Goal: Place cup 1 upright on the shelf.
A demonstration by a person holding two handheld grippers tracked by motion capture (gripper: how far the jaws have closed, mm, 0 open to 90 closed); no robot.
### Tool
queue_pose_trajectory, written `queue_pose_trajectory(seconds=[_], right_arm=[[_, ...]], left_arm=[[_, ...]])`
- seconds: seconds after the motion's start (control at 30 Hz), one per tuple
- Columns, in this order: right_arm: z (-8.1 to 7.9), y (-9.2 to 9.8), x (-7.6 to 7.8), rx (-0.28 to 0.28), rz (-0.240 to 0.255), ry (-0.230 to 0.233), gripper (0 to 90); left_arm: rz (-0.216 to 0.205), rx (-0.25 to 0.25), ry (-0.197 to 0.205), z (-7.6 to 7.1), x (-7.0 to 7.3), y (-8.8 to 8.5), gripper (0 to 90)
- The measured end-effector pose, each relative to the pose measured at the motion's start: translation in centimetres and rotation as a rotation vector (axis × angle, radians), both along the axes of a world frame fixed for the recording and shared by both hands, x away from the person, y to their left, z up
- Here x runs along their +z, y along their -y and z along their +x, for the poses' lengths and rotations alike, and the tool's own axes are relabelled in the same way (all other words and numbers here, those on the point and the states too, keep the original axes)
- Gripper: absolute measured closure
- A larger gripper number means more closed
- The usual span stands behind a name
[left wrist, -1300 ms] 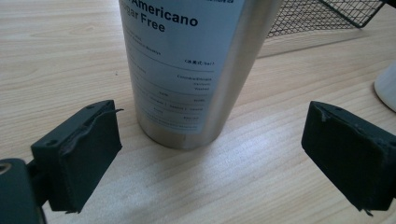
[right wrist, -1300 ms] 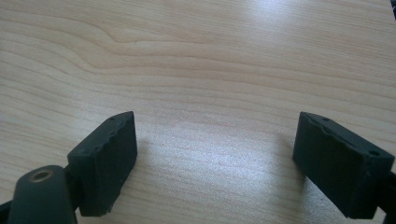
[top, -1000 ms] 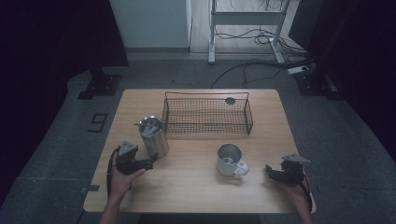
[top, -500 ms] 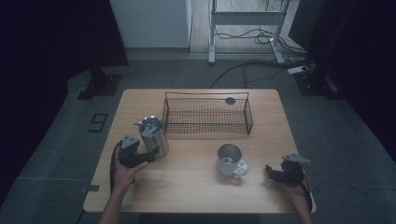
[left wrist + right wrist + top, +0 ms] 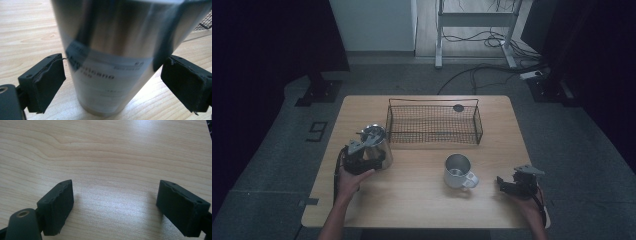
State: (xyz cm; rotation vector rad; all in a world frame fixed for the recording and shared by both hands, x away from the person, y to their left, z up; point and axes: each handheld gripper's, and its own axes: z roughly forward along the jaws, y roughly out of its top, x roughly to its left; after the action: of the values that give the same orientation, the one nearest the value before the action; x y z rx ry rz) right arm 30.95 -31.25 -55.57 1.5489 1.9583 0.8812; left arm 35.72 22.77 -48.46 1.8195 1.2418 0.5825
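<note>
steel tumbler (image 5: pixel 112 55) stands upright on the wooden table (image 5: pixel 422 200), right between the jaws of the left claw (image 5: pixel 362 159), with the wire basket (image 5: pixel 434 122) just beyond it. seen along that claw, the jaws are spread wide and a sliver of table shows on either side of the tumbler, so the pads flank it without pressing; nothing is gripped yet.

judging by the look of it, the wall is polished metal, stiff and not fragile, but slick, and the body narrows toward the base, so a grip low down might creep. a paper label (image 5: pixel 105 75) wraps the lower part straight ahead of the pads; that matte band is likely the better place to close on, square across the middle. it seems fairly heavy for its size and tall, so a tilted squeeze could tip it.

the right claw (image 5: pixel 518 183) rests over bare table, well apart from the tumbler and beside the steel mug (image 5: pixel 458 171), jaws apart and empty.
</note>
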Motion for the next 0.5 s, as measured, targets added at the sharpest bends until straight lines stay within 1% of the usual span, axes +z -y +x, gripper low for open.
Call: queue_pose_trajectory(seconds=[0.1,0.23,0.33,0.4,0.43,0.5], right_arm=[[0.0,0.0,0.0,0.000,0.000,0.000,14.0],[0.0,0.0,0.0,0.000,0.000,0.000,14.0],[0.0,0.0,0.0,0.000,0.000,0.000,14.0],[0.0,0.0,0.0,0.000,0.000,0.000,14.0],[0.0,0.0,0.0,0.000,0.000,0.000,14.0],[0.0,0.0,0.0,0.000,0.000,0.000,14.0]], left_arm=[[0.010,0.007,0.002,0.3,-0.1,0.2,4.8],[0.011,0.014,0.004,0.6,-0.2,0.4,4.8],[0.016,0.012,0.003,0.8,-0.1,0.4,4.0],[0.015,0.013,0.006,1.0,-0.2,0.6,3.7],[0.021,0.015,0.015,1.2,-0.3,0.7,3.1],[0.017,0.019,0.019,1.3,-0.4,0.8,2.8]])
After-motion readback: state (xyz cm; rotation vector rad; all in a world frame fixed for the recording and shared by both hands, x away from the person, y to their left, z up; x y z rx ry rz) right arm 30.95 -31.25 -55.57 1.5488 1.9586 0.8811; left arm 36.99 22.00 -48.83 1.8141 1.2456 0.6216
